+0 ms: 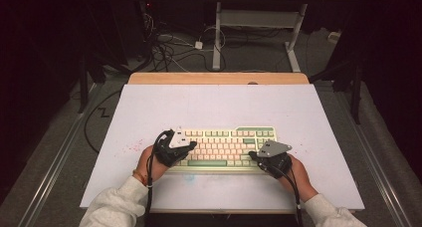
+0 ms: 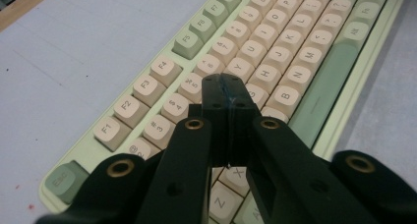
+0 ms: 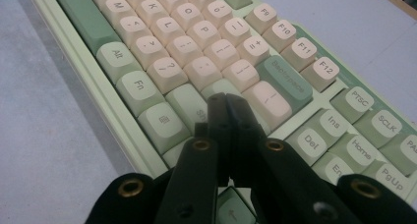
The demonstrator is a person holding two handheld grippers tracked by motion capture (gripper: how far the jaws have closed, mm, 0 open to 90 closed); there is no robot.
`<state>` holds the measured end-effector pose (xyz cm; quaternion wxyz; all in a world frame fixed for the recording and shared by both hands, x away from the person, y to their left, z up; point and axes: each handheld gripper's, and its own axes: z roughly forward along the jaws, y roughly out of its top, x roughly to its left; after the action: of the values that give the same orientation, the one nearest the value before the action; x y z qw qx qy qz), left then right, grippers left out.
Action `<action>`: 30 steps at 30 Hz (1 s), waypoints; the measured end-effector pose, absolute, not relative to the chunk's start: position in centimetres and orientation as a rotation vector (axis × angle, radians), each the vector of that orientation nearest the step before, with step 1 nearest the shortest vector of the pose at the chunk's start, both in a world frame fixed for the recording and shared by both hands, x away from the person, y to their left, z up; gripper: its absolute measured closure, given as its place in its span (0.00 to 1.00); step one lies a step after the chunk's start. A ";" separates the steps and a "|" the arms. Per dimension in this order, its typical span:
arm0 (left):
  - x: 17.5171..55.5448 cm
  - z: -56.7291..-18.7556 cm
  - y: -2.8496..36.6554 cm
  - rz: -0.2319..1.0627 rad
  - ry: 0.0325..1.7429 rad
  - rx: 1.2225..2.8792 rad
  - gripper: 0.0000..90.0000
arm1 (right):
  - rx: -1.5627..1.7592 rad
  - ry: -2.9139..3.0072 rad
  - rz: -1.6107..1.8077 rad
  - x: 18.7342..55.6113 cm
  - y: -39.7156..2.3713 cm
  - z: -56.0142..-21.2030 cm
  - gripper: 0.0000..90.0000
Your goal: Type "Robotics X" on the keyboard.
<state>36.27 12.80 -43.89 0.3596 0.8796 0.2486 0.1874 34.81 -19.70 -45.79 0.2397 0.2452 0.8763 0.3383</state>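
A cream and green keyboard (image 1: 224, 146) lies on the white table top, close to the person's side. My left gripper (image 1: 190, 146) hovers over its left end, jaws shut with nothing between them. In the left gripper view the closed tips (image 2: 227, 84) hang over the letter keys (image 2: 265, 74) around the middle rows, just below the number row. My right gripper (image 1: 254, 156) is over the keyboard's right end, also shut and empty. In the right gripper view its tips (image 3: 227, 101) sit above the green and cream keys (image 3: 268, 98) under Backspace.
The white table top (image 1: 214, 105) has a wooden strip (image 1: 219, 78) along its far edge. Faint red specks (image 1: 130, 148) mark the surface left of the keyboard. Beyond the table, cables (image 1: 169, 48) and a white desk frame (image 1: 217, 38) stand on the floor.
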 end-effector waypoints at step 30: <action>38.4 -45.1 11.4 0.452 0.658 2.336 0.97 | 0.665 2.397 0.923 34.8 -19.7 -45.8 1.00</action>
<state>38.41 11.42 -45.14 0.3302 0.8932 0.2517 0.1728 34.77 -19.66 -45.80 0.2415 0.2430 0.8767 0.3377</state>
